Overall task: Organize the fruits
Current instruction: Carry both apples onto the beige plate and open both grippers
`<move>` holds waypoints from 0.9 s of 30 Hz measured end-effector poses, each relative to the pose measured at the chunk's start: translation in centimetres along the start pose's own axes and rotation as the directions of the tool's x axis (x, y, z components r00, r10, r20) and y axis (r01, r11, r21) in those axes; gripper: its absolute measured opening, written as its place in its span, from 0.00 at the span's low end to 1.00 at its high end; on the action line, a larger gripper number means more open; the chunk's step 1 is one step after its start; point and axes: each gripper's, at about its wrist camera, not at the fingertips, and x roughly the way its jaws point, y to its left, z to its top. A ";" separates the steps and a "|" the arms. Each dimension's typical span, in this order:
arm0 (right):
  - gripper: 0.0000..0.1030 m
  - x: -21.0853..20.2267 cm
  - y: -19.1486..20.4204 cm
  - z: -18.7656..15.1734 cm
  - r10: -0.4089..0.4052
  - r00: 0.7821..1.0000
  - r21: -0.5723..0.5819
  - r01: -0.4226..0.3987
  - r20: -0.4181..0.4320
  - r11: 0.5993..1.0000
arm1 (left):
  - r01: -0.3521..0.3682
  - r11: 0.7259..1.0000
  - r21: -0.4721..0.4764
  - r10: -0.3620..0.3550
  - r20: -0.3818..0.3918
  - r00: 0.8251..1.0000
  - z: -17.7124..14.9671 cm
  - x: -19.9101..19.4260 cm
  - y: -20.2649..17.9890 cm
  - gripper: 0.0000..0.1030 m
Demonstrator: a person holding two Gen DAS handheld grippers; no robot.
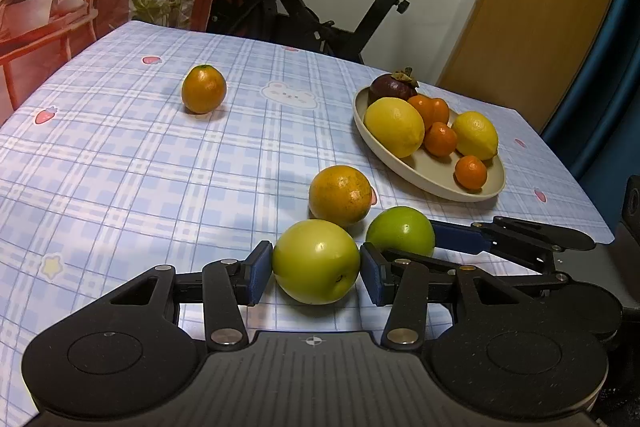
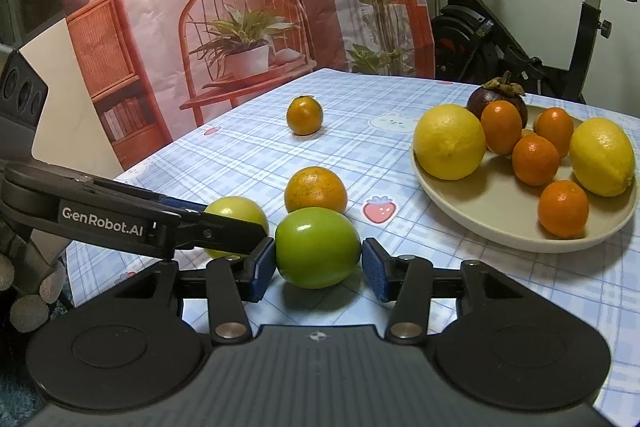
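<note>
My left gripper [image 1: 316, 273] is shut on a yellow-green apple [image 1: 316, 261] that rests on the checked tablecloth. My right gripper [image 2: 319, 269] has its pads around a darker green apple [image 2: 318, 247]; the left pad touches it and the right pad stands a hair off. That green apple also shows in the left wrist view [image 1: 400, 231], and the yellow-green one in the right wrist view [image 2: 236, 213]. An orange [image 1: 340, 195] lies just behind both apples. A smaller orange [image 1: 204, 89] lies far back left. A beige plate [image 1: 432, 171] at the right holds lemons, small oranges and a mangosteen.
The table edge runs close to the right of the plate [image 2: 492, 223]. An exercise bike [image 1: 320, 7] stands behind the table. A printed backdrop [image 2: 240, 7] hangs at the back left. The two grippers sit side by side, nearly touching.
</note>
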 end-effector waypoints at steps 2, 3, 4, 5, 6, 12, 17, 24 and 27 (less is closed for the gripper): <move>0.48 -0.2 -0.1 0.0 -0.008 1.000 0.014 0.008 0.006 1.000 | 0.000 1.000 0.004 0.000 0.003 1.000 0.0 -0.1 0.0 0.49; 0.48 -0.3 -0.2 -0.1 -0.011 1.000 0.021 0.010 0.013 1.000 | -0.001 1.000 0.005 0.001 0.004 1.000 0.0 -0.1 0.0 0.49; 0.48 -0.5 -0.3 -0.1 -0.013 1.000 0.028 0.012 0.019 1.000 | -0.002 1.000 0.006 0.002 0.005 1.000 0.0 -0.1 -0.1 0.49; 0.48 -0.6 -0.5 0.0 -0.015 1.000 0.035 0.014 0.025 0.999 | -0.002 1.000 0.006 0.002 0.007 1.000 0.0 -0.1 -0.1 0.49; 0.48 -0.8 -0.6 0.0 -0.018 0.999 0.041 0.017 0.029 0.999 | -0.003 1.000 0.007 0.003 0.008 1.000 0.0 -0.2 -0.1 0.49; 0.48 -1.7 -1.7 0.0 -0.047 0.997 0.080 0.043 0.056 0.996 | -0.013 1.000 0.013 0.013 0.013 1.000 0.1 -0.3 -0.3 0.49; 0.48 -2.7 -2.4 0.1 -0.078 0.994 0.107 0.069 0.082 0.992 | -0.019 0.999 0.034 0.018 0.048 0.999 0.5 -0.9 -0.8 0.49; 0.48 -5.0 -4.0 0.1 -0.125 0.981 0.180 0.098 0.146 0.979 | -0.015 0.996 0.083 0.006 0.100 0.995 2.5 -1.5 -2.4 0.49; 0.48 -5.8 -5.0 0.0 -0.145 0.976 0.211 0.109 0.164 0.971 | -0.005 0.993 0.118 -0.009 0.116 0.993 3.5 -1.3 -3.6 0.49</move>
